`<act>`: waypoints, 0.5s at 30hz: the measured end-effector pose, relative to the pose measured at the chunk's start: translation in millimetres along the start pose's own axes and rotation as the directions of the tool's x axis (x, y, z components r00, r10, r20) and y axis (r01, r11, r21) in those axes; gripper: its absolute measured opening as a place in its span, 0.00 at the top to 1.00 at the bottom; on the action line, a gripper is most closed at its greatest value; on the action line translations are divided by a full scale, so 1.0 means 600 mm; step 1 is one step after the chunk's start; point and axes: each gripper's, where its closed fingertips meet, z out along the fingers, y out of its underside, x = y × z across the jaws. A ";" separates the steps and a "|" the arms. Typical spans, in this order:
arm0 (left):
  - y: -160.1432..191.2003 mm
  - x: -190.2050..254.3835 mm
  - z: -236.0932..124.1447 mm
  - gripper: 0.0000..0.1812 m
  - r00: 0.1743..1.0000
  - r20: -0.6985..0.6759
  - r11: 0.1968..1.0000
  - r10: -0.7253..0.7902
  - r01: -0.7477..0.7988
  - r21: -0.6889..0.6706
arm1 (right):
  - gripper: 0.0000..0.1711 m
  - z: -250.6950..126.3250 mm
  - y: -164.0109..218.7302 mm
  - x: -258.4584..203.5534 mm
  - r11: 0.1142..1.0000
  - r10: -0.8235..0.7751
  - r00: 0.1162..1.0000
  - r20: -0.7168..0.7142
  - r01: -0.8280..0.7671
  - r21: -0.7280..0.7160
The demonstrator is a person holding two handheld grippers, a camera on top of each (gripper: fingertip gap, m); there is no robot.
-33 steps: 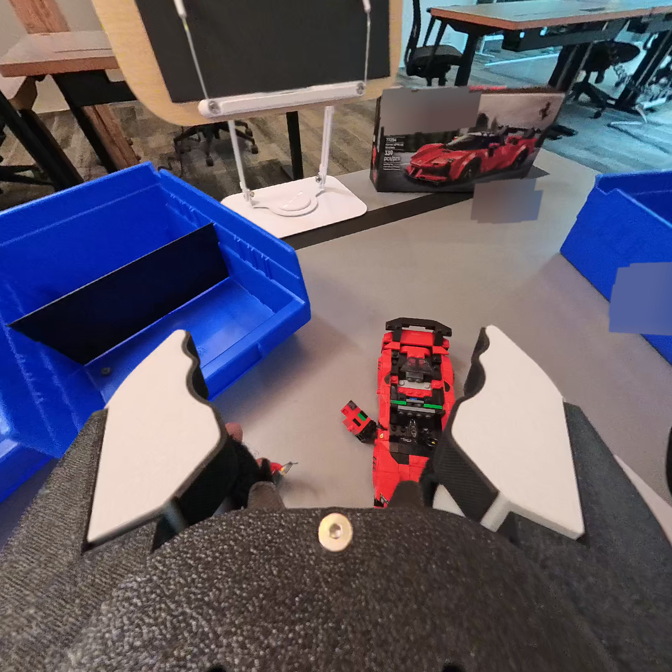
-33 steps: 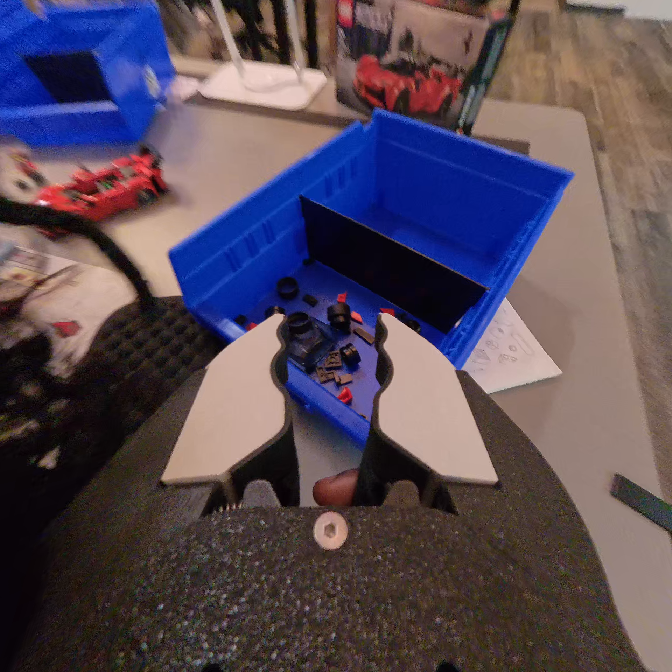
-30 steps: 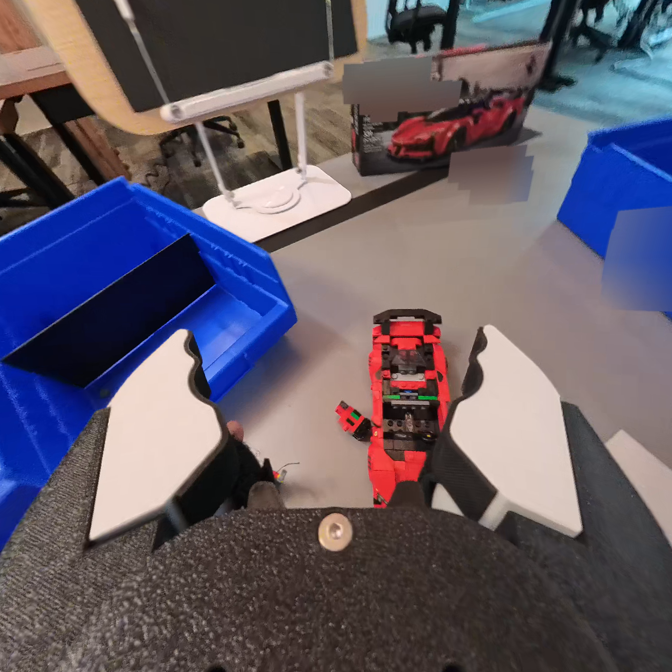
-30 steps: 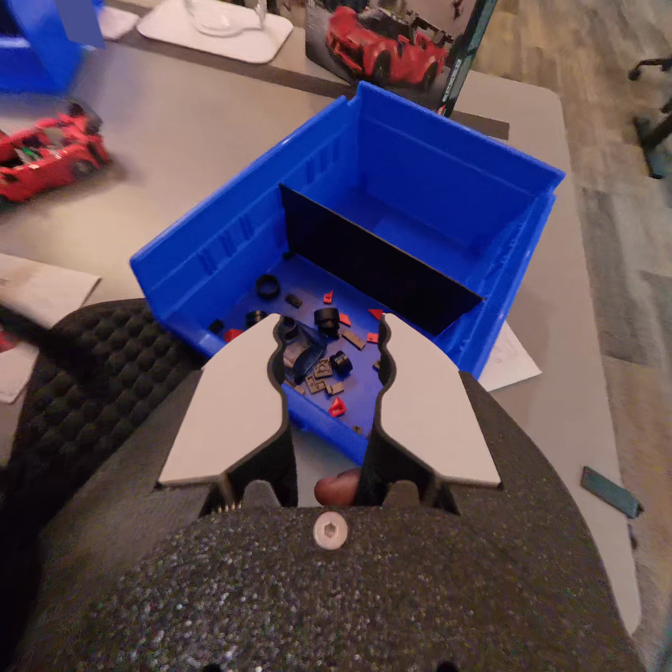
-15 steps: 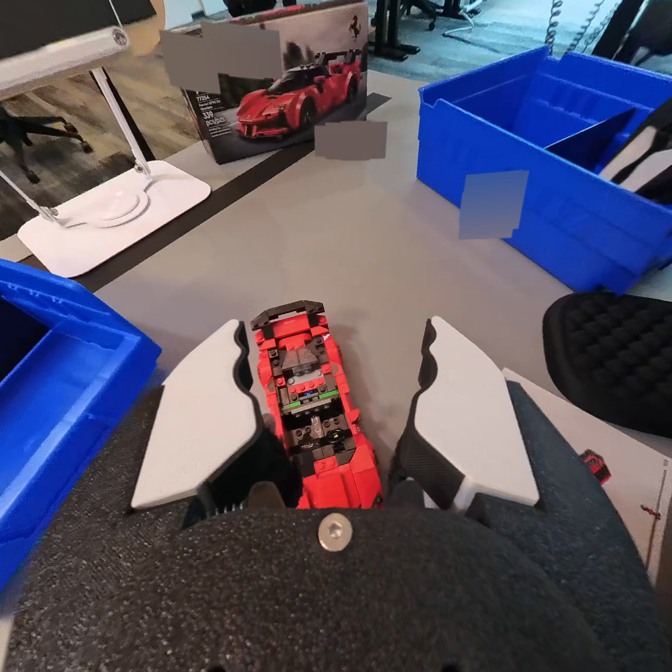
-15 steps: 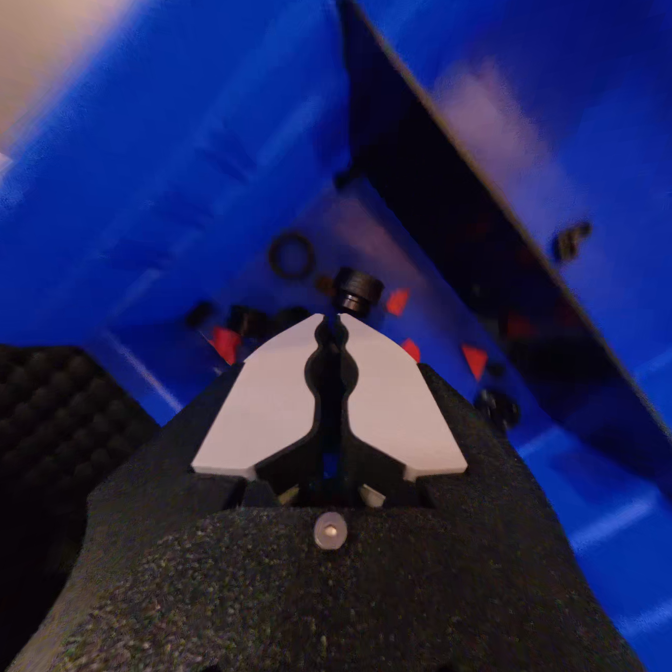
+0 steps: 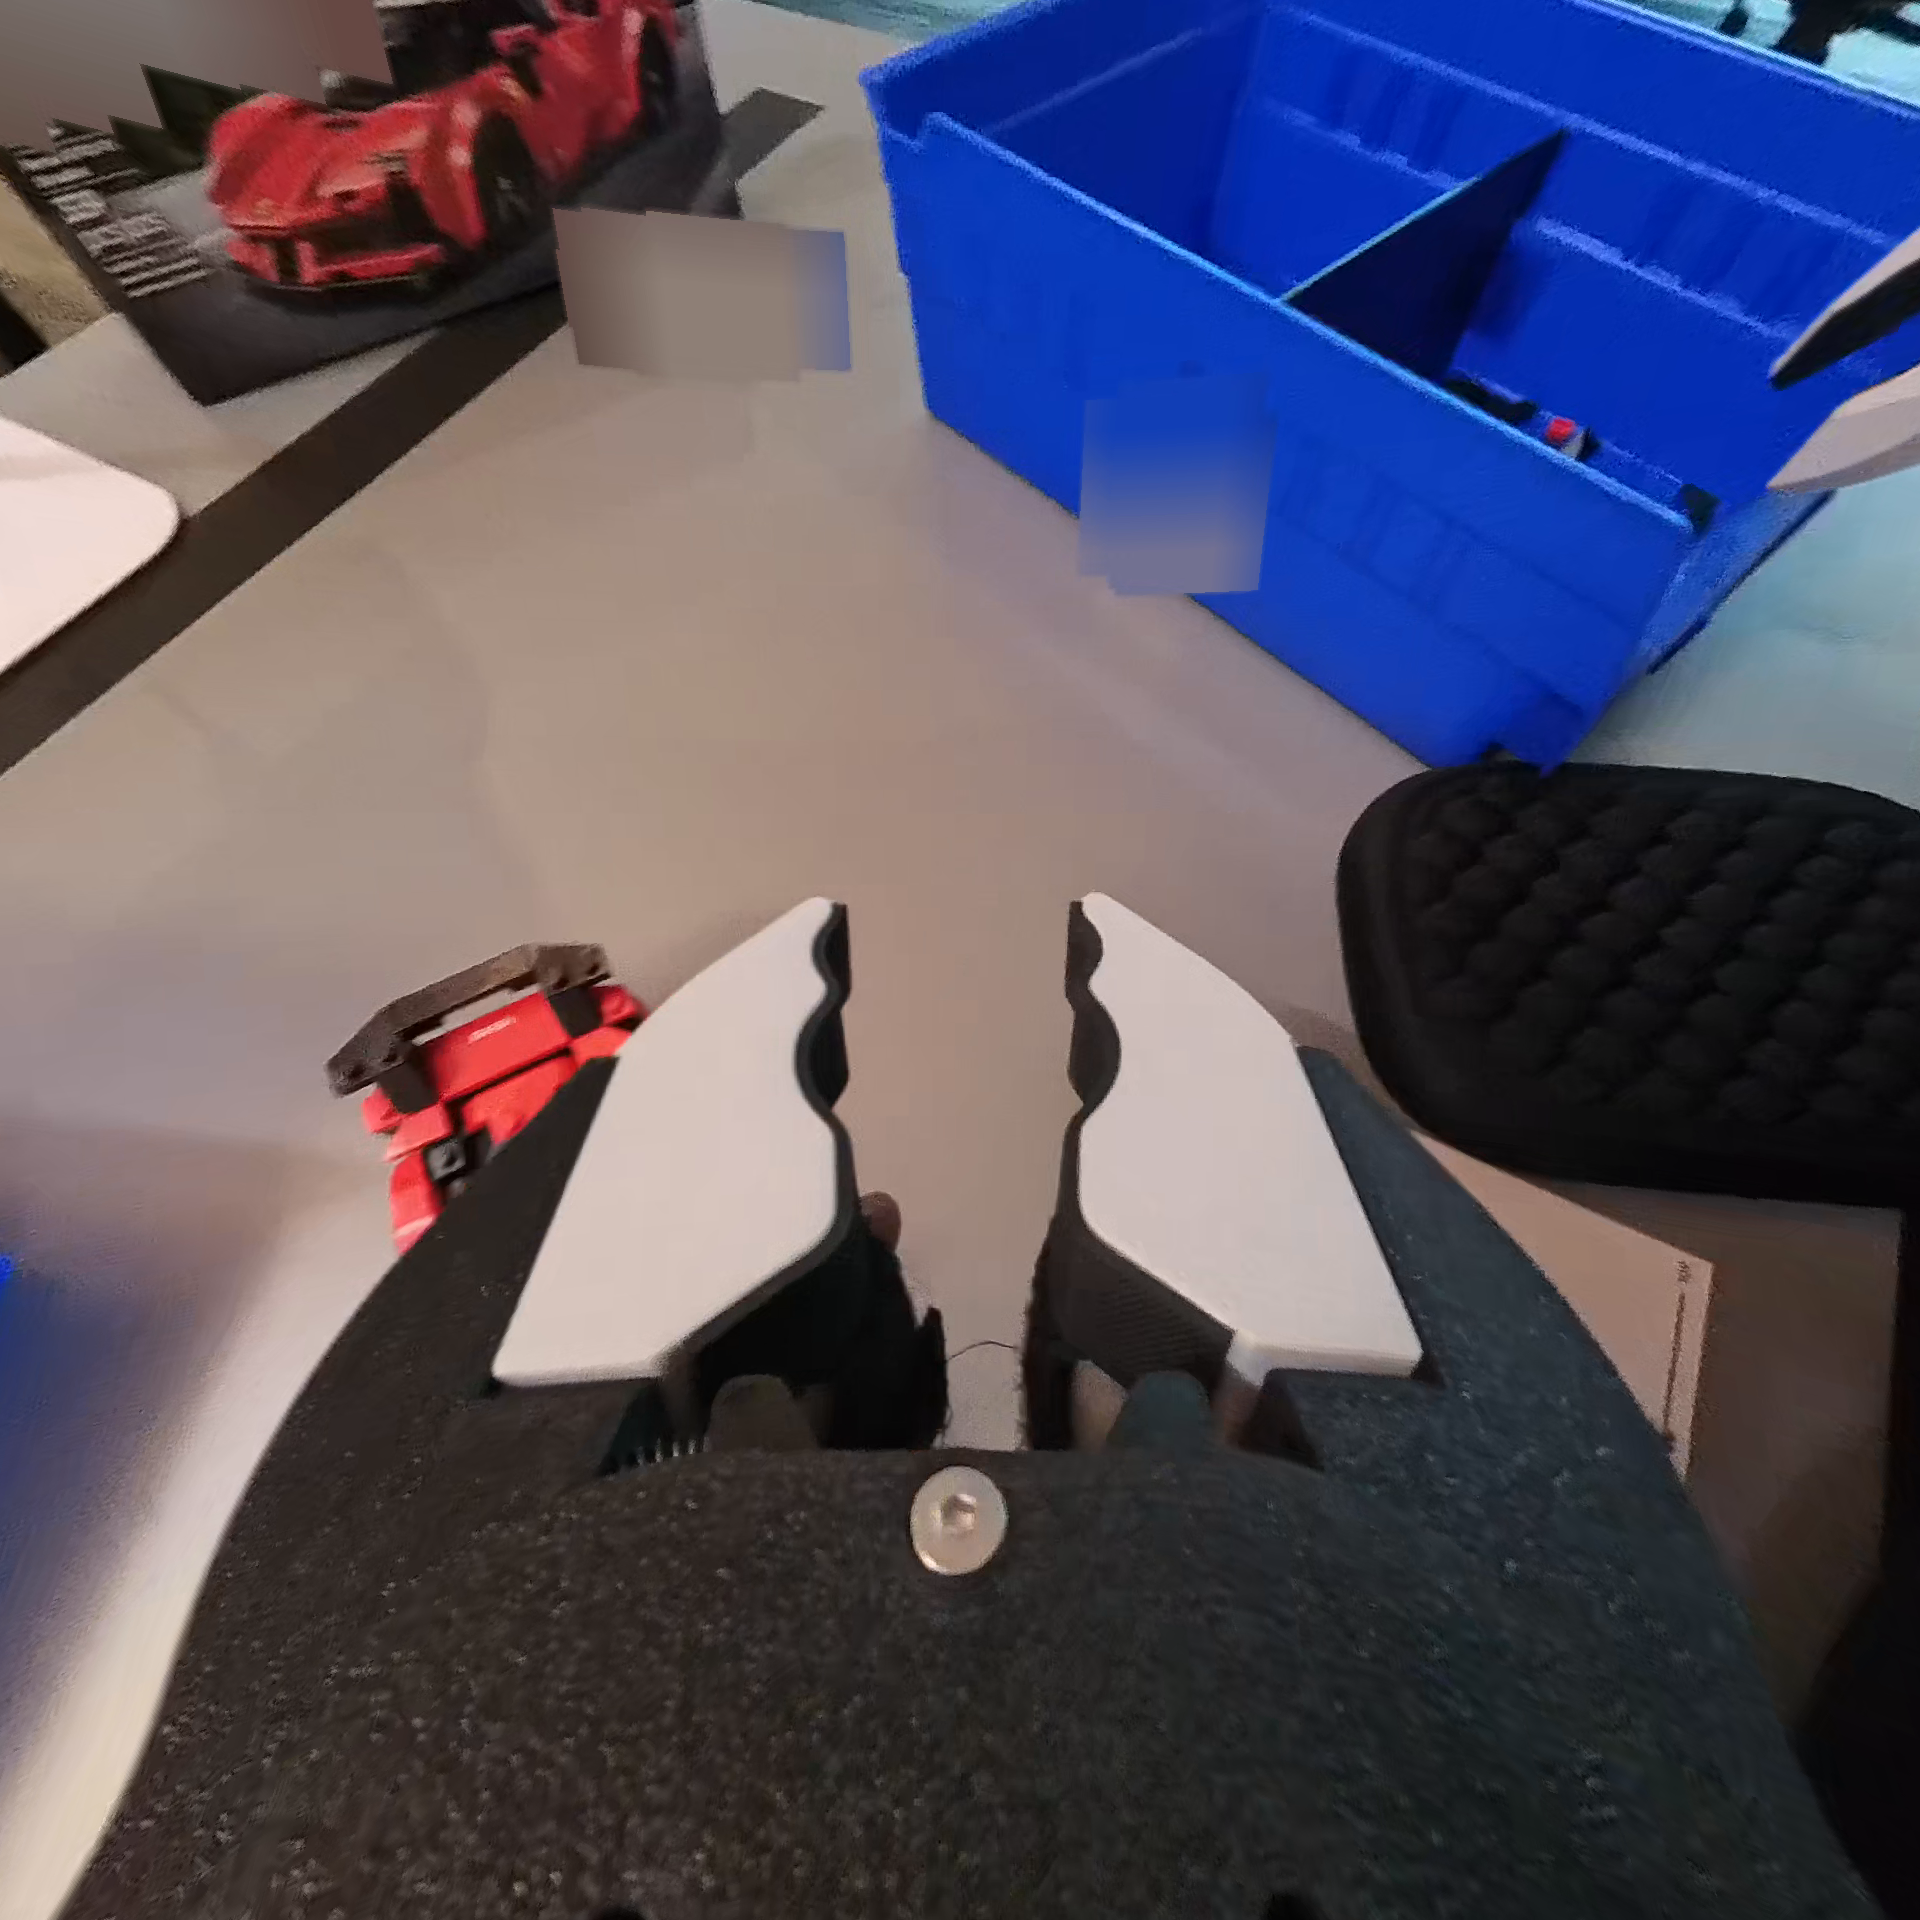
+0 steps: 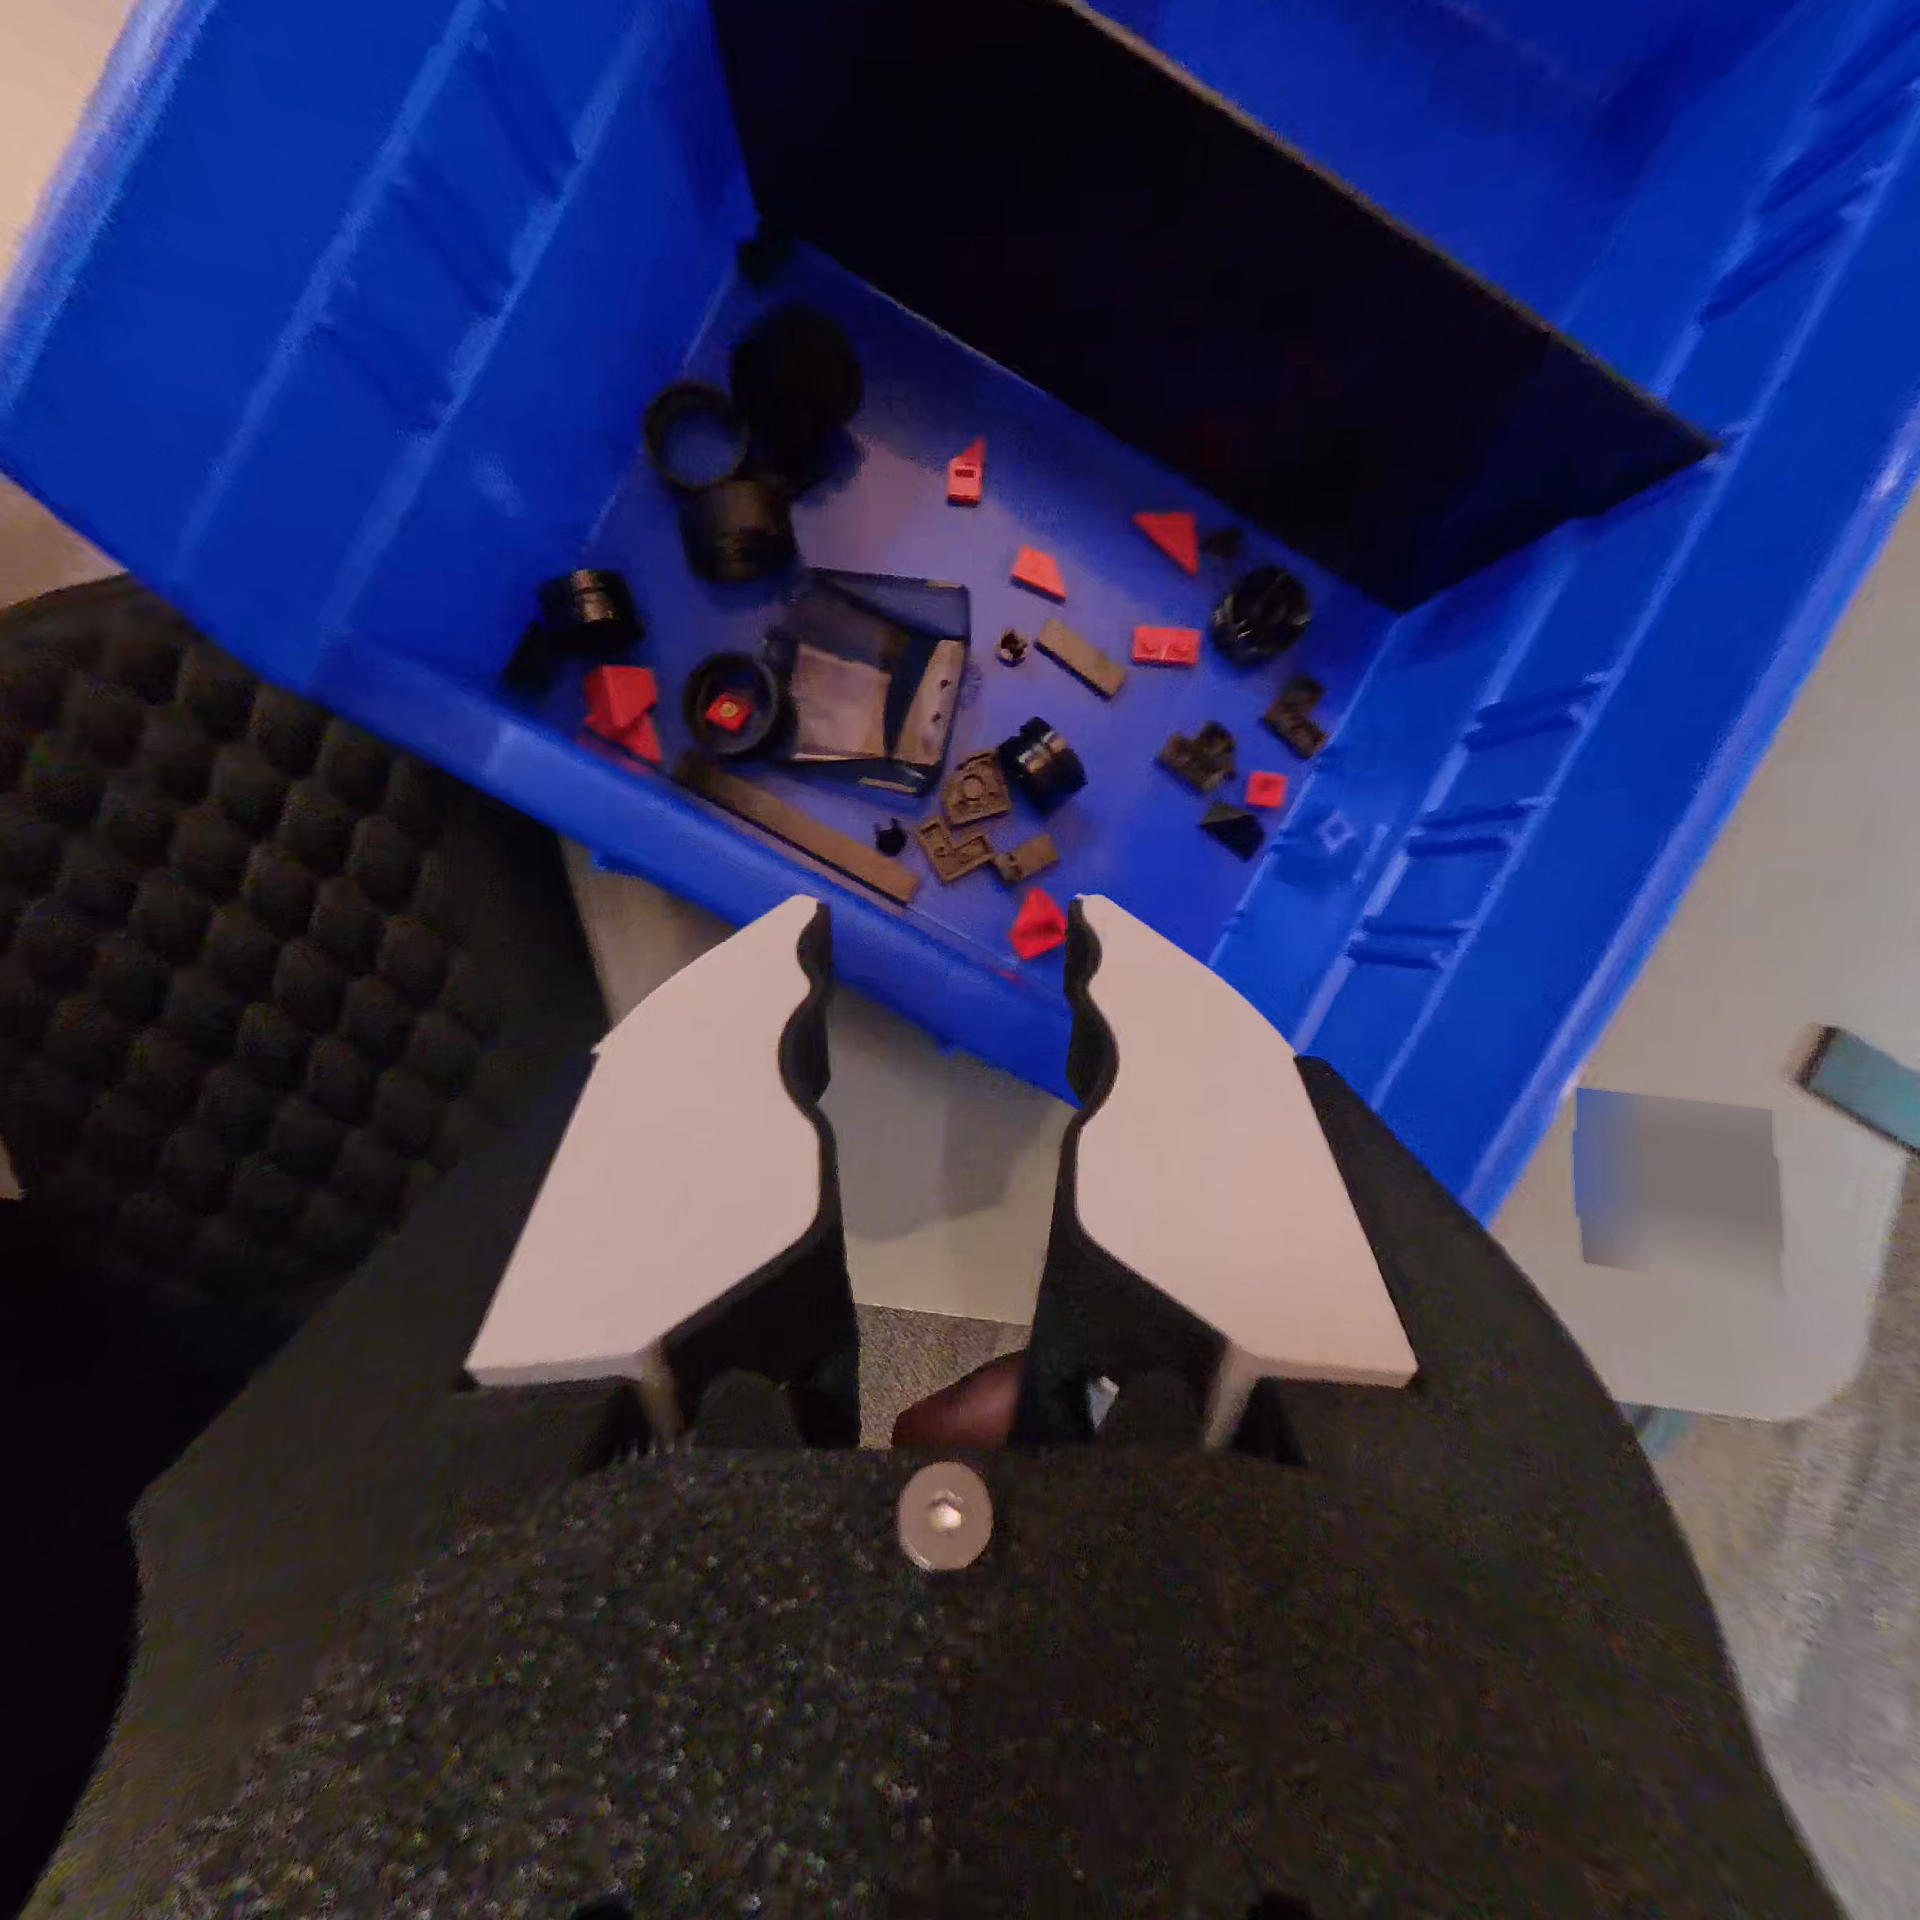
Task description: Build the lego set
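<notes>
The part-built red and black lego car [image 7: 473, 1070] lies on the grey table, left of my left gripper [image 7: 951, 920], half hidden behind the left finger. The left gripper is open and empty above bare table. My right gripper [image 8: 945, 914] is open and empty, over the near rim of the blue parts bin [image 8: 343, 312]. The bin's near compartment holds several loose pieces: black tyres [image 8: 696, 431], a dark windscreen piece [image 8: 873, 686], red slopes [image 8: 1039, 925], small dark plates. The right gripper's fingers [image 7: 1860, 405] also show at the far right of the left wrist view.
The blue bin [image 7: 1299, 457] has a black divider [image 7: 1434, 249]. A black quilted pad [image 7: 1652, 987] lies beside the bin toward me. The lego box with the red car picture [image 7: 384, 177] stands at the back left. Paper sheets [image 8: 1714, 1299] lie under the bin's right side. One gripper's finger ends stand about 30 centimetres off the other's.
The left gripper swung right, away from the car, and its fingers narrowed. The right gripper pulled back out of the bin and opened from shut; nothing is held.
</notes>
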 end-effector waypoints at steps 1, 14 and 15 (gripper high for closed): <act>-0.001 0.007 0.004 0.80 1.000 -0.012 1.000 0.009 -0.009 0.000 | 0.75 0.002 0.003 -0.005 1.000 0.006 1.000 0.014 -0.006 0.003; -0.004 0.035 0.007 1.00 0.997 -0.083 1.000 -0.008 0.007 -0.014 | 1.00 -0.012 0.010 0.042 0.999 0.035 0.994 -0.100 -0.031 0.040; -0.004 0.036 0.006 1.00 0.996 -0.086 1.000 -0.003 0.002 -0.013 | 1.00 -0.013 0.008 0.039 0.998 0.016 0.995 -0.094 -0.011 0.054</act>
